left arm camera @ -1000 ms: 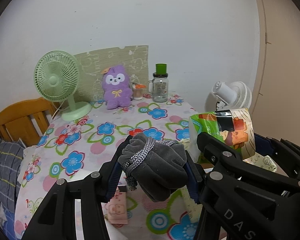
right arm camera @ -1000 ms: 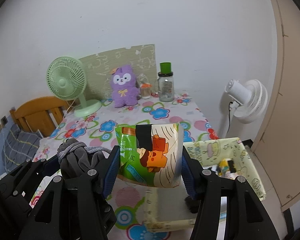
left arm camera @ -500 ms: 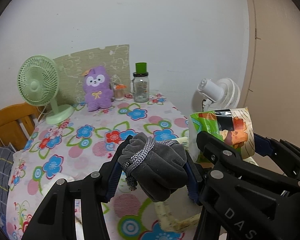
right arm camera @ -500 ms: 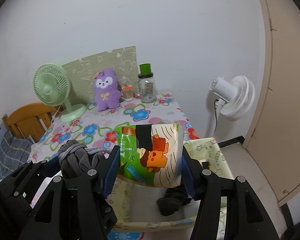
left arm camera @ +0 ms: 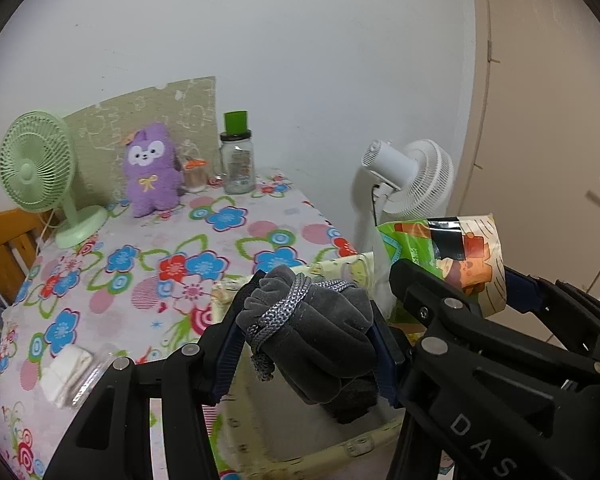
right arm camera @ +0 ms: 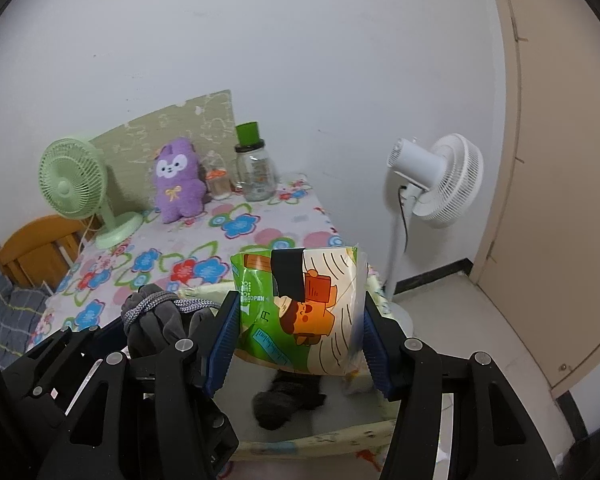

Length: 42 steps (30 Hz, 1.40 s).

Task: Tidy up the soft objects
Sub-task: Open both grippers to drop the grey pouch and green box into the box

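My left gripper (left arm camera: 306,336) is clamped on the grey drawstring pouch (left arm camera: 312,328) and my right gripper (right arm camera: 298,330) on the green tissue pack (right arm camera: 300,312). Both have swung off the floral table (left arm camera: 140,264) and now hang above the yellow bin (right arm camera: 320,436) at the bottom centre, so dropping should come next. A dark bundle (right arm camera: 288,402) already lies inside. Farther back, upper left, the purple plush (right arm camera: 178,180) waits; nothing blocks the bin

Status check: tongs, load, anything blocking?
Left tongs shut on grey pouch. Right tongs shut on snack bag. Both over bin; dark cloth already inside.
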Each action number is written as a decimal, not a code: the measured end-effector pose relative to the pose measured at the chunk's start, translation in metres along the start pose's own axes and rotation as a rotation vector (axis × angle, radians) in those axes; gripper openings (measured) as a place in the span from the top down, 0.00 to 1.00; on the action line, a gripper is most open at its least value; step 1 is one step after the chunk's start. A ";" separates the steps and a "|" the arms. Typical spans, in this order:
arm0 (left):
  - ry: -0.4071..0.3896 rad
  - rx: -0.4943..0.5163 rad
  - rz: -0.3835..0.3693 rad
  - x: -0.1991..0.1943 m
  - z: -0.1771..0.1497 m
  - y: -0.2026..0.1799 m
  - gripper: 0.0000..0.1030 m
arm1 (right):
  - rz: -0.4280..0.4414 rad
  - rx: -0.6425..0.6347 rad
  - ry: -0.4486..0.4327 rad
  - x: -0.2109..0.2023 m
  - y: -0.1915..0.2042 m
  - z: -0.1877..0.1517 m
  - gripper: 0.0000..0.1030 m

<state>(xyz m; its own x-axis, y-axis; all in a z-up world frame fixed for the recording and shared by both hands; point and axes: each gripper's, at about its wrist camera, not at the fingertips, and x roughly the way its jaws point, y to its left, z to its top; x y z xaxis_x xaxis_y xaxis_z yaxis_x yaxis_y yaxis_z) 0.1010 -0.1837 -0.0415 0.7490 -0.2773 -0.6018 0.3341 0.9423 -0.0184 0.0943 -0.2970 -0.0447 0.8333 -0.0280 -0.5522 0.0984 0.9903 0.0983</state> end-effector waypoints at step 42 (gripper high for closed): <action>0.058 0.099 0.073 0.016 -0.008 -0.012 0.00 | 0.006 0.005 0.018 0.024 -0.019 -0.013 0.11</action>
<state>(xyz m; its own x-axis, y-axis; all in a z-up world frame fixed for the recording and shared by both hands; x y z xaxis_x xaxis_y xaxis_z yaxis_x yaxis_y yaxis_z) 0.1043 -0.1981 -0.0578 0.7400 -0.1944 -0.6439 0.3365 0.9359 0.1041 0.1057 -0.3146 -0.0709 0.8237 -0.0193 -0.5667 0.0961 0.9897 0.1060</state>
